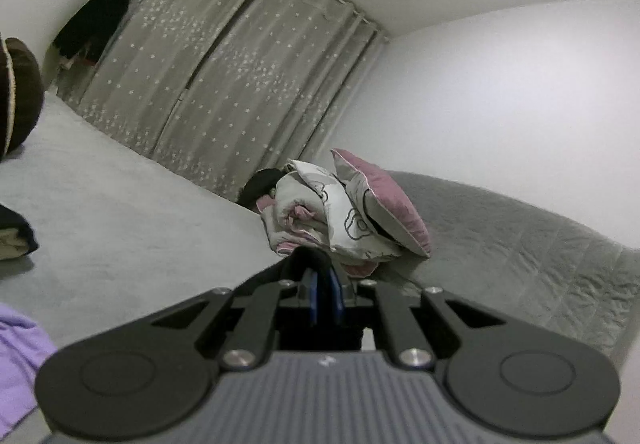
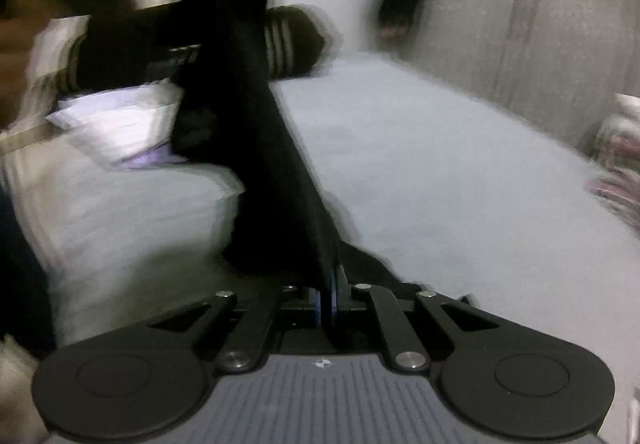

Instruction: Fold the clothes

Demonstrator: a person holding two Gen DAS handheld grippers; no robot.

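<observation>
My right gripper [image 2: 331,276] is shut on a black garment [image 2: 256,132] that stretches up and to the left from its jaws, held above the pale grey bed [image 2: 440,172]; the view is motion-blurred. The far end of the garment reaches a dark shape at the upper left that I cannot make out. My left gripper [image 1: 320,264] is shut on a small fold of black cloth [image 1: 310,254] at its tips. It points across the bed [image 1: 120,228] toward the pillows.
A pile of white and pink pillows and a quilt [image 1: 344,212] lies by a grey quilted headboard [image 1: 520,252]. A brown cushion [image 1: 18,92] and folded clothes [image 1: 12,236] sit at the left, lilac cloth [image 1: 20,356] lower left. Starred curtains [image 1: 224,76] hang behind.
</observation>
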